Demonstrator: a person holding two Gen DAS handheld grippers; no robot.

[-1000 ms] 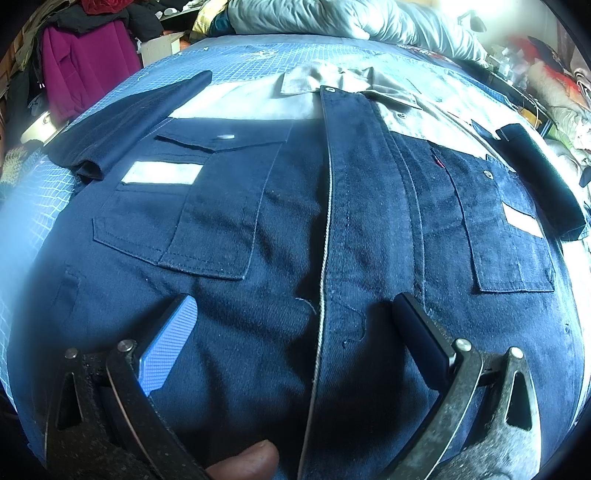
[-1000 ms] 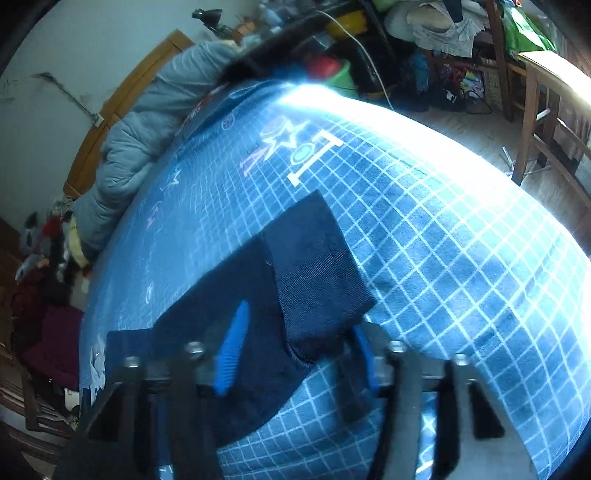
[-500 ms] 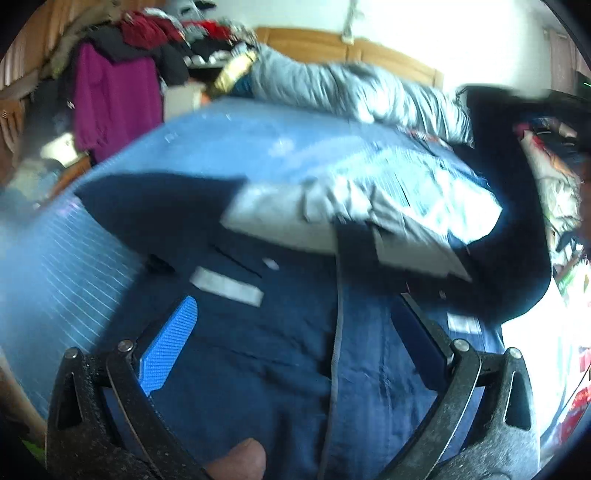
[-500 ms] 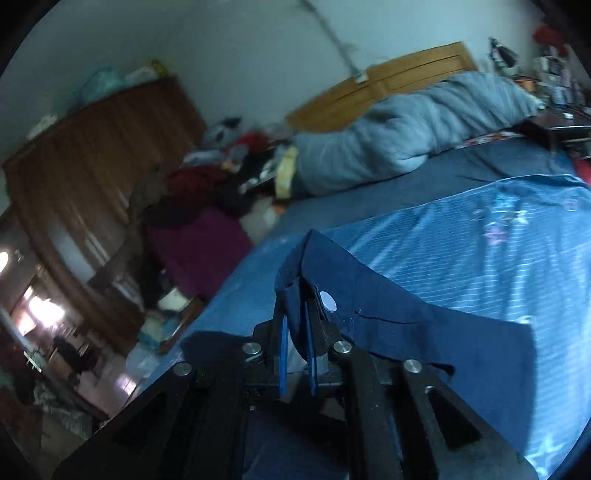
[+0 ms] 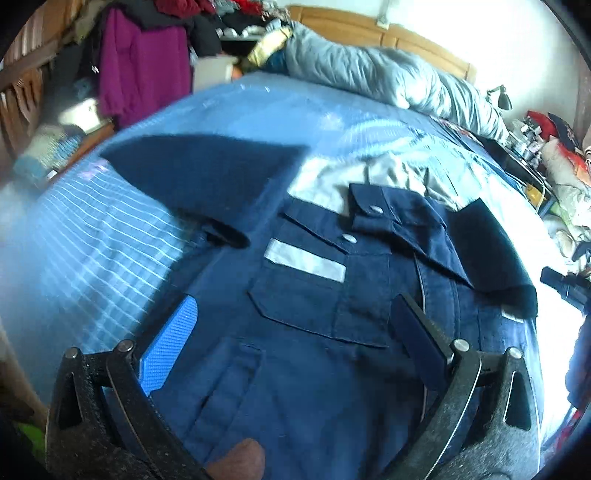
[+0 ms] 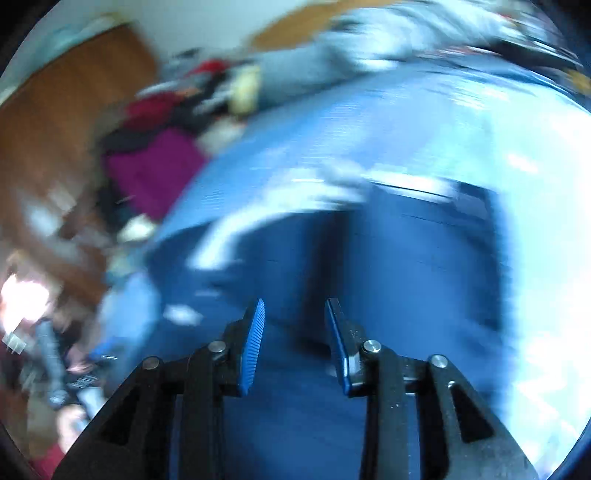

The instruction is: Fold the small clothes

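Note:
A dark navy work shirt (image 5: 317, 354) lies flat on the blue checked bedsheet (image 5: 92, 236), chest pocket with a pale reflective strip (image 5: 304, 260) up. Its right sleeve (image 5: 417, 225) is folded across the chest, cuff with a snap button near the grey collar (image 5: 391, 173). The left sleeve (image 5: 199, 177) spreads out to the left. My left gripper (image 5: 291, 332) hovers open above the lower front, nothing between its fingers. In the blurred right wrist view my right gripper (image 6: 293, 325) is above the navy shirt (image 6: 406, 266), its jaws opening, with nothing between them.
A grey duvet (image 5: 388, 81) is bunched at the wooden headboard (image 5: 369, 33). A purple garment (image 5: 144, 62) and piled clothes hang at the left. Clutter sits on a stand at the right (image 5: 535, 140). Bare sheet (image 5: 258, 107) lies beyond the collar.
The right gripper carried the right sleeve across the shirt, laid it on the chest and let go, jaws spreading. The left gripper rose and drew back, staying open.

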